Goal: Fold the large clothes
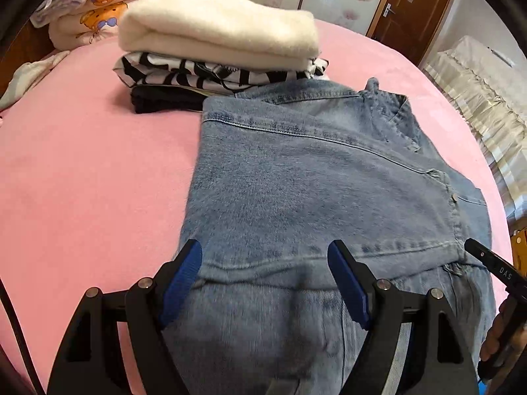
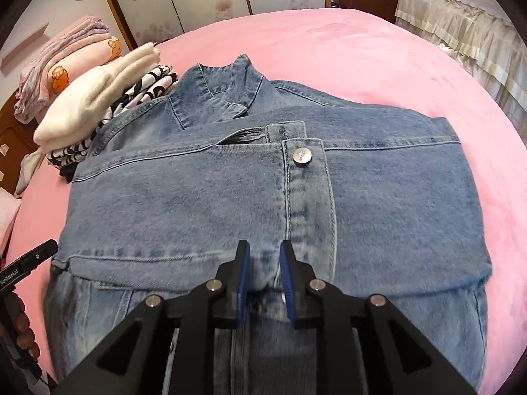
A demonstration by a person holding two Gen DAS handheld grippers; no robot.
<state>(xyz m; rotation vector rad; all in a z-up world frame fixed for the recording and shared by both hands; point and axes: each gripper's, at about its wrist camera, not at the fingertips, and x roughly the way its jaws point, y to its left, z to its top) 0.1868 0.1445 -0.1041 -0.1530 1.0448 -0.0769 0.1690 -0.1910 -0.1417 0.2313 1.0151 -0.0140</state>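
Jacket: The faded blue denim jacket (image 2: 210,177) lies on the pink fuzzy bed cover (image 1: 82,171), collar (image 2: 230,98) at the far side. It is partly folded, with a flap of denim laid across the front. The near part hangs toward you under both tools.

Button strip: The silver round button (image 2: 302,157) sits near the top of the front strip. Use that strip as your middle line.

Right tool: Your right gripper (image 2: 264,265) has its blue pads close together. A ridge of denim sits in the narrow gap, but I cannot tell if the pads pinch it.

Left tool: Your left gripper (image 1: 265,278) is spread wide over the near fold edge. It holds nothing.

Do it well: I think you are about to bring the near part up and over. Grab both near corners evenly, lift together, and lay the edge straight across.

Watch out: Denim is thick and stiff, so pinch firmly or it may slip.

Pile: The folded stack, with the fluffy cream sweater (image 1: 217,29) on top, touches the jacket's far left corner. Do not bump it.
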